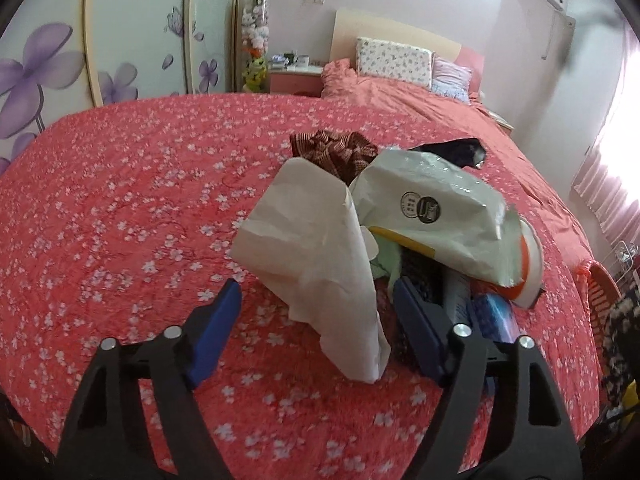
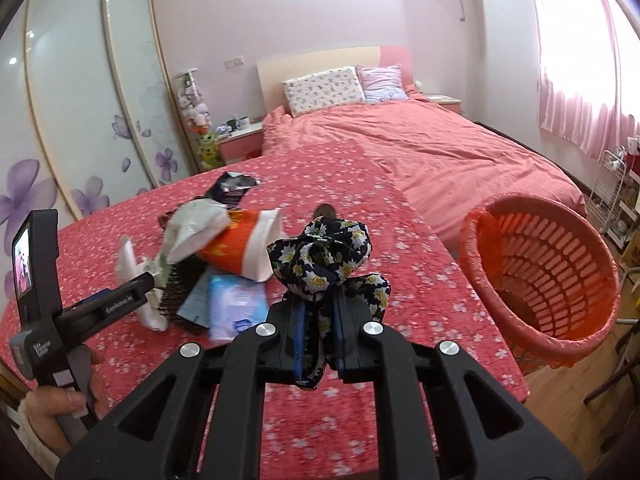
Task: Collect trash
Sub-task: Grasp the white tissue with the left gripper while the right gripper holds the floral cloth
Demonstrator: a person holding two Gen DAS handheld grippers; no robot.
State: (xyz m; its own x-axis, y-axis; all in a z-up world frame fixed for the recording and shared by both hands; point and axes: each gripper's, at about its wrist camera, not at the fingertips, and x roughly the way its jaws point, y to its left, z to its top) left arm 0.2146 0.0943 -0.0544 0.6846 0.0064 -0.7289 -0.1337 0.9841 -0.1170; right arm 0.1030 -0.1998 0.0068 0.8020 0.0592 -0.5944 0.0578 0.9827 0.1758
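At the far left of the right wrist view, a person's hand (image 2: 60, 404) is seen wrapped round the grey handle of the left gripper (image 2: 146, 280), whose black body carries a small lit screen and whose tips reach into the pile of rubbish. In the left wrist view, the left gripper's (image 1: 316, 326) jaws are seen spread apart, with a crumpled white paper tissue (image 1: 320, 268) standing between the blue pads; neither pad is pressed on it. The left pad (image 1: 216, 332) stands clear of the tissue over the red bedspread printed with small white blossoms (image 1: 120, 220).

Just right of the tissue, the rest of the pile is heaped on the bedspread: a wrinkled white plastic pouch with a round black stamp (image 1: 436, 216), a tipped orange and white paper cup (image 2: 244, 246), a flat pale blue plastic packet (image 2: 236, 304), a torn black wrapper (image 2: 232, 188) farther back, and a maroon striped piece of cloth (image 1: 340, 150) behind the tissue.

Near the middle of the right wrist view, the right gripper (image 2: 316, 340) is clenched on a bunched black fabric scrunchie with yellow and white flowers (image 2: 324, 256), which is held clear above the bedspread.

At the right, a round orange plastic basket with slotted walls (image 2: 560, 280) is seen tilted beside the bed's edge, above the wooden floor (image 2: 560, 388).
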